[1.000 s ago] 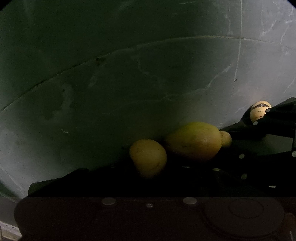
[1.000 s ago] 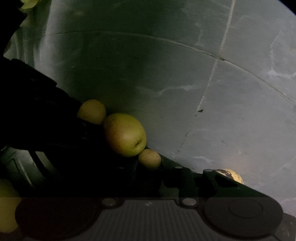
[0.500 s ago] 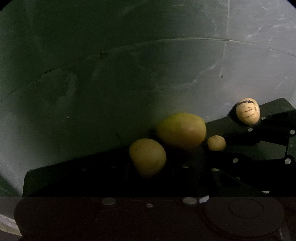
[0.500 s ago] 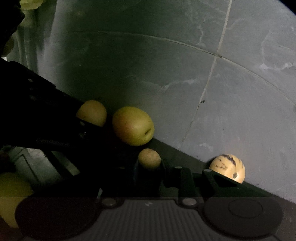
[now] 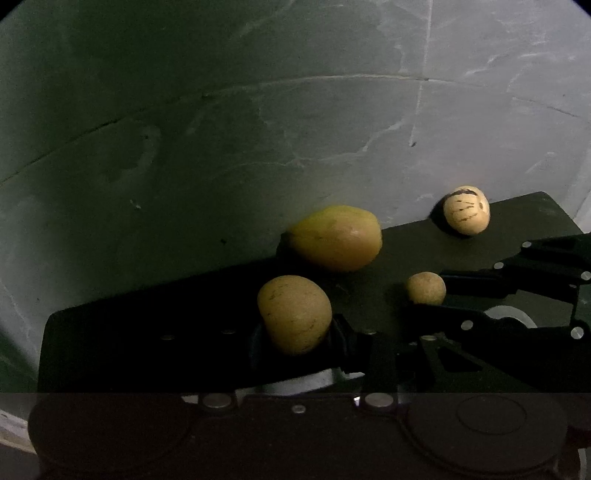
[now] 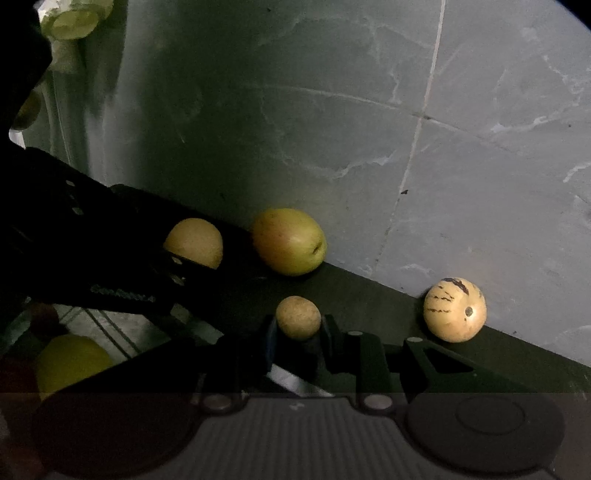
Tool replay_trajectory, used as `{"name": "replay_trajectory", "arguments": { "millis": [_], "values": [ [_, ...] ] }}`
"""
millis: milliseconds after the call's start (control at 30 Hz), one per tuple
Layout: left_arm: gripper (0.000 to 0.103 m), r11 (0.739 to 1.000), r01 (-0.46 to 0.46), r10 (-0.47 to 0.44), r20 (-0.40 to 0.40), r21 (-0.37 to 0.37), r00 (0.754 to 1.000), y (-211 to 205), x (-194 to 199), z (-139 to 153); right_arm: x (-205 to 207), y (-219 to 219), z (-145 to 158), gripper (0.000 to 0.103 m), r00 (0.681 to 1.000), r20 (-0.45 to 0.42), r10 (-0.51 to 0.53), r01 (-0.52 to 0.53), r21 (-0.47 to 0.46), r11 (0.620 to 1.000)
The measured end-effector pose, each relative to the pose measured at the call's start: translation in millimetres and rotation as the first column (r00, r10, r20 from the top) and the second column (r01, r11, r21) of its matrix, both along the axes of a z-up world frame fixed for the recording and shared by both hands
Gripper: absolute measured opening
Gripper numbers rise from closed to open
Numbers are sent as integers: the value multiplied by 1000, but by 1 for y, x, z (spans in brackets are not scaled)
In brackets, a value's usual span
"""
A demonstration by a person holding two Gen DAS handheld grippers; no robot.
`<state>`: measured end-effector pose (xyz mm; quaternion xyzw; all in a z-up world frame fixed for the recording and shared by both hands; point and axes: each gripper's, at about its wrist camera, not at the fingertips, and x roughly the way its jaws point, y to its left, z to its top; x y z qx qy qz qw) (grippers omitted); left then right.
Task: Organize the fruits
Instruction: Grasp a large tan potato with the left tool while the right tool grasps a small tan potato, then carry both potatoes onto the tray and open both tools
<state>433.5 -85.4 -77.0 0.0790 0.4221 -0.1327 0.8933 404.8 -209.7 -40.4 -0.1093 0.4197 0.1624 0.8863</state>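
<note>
Grippers both loaded — left gripper [image 5: 295, 332] clamps tan fruit [image 5: 294, 314] | right gripper [image 6: 297, 332] pinches small round fruit [image 6: 298, 317] | risk: round skins squirt free, knocking mango [image 6: 289, 242] at 12 o'clock off dark board [image 6: 369, 291]

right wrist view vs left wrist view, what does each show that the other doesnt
Only the right wrist view shows a yellow-green fruit low at the left, below the dark surface, and pale green items at the top left corner.

Only the left wrist view shows the pear-like fruit's whole outline between the left gripper fingers.

Both show the dark surface, the big yellow-green fruit, the striped cream fruit, and the small round fruit between the right gripper fingers, over grey marbled tiles.
</note>
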Motion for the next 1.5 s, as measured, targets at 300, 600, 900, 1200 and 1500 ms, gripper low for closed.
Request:
{"name": "replay_trajectory", "arguments": {
  "millis": [300, 600, 900, 1200, 1500],
  "values": [
    [40, 999, 34, -34, 18, -21, 999, 0, -22, 12, -27, 12, 12, 28, 999, 15, -35, 35, 9, 999],
    [40, 996, 84, -83, 31, -36, 996, 0, -40, 20, -57, 18, 28, 28, 996, 23, -90, 89, 10, 996],
    [40, 990, 133, -132, 29, -44, 991, 2, -59, 21, -85, 26, 35, 28, 989, 21, -144, 144, 5, 990],
    [40, 979, 198, -197, 25, -55, 980, -1, -80, 21, -119, 29, 37, 28, 978, 0, -209, 209, -1, 978],
    [40, 963, 262, -261, 31, -58, 965, -10, -98, 24, -151, 29, 30, 28, 964, -23, -263, 263, -6, 965]
  ]
}}
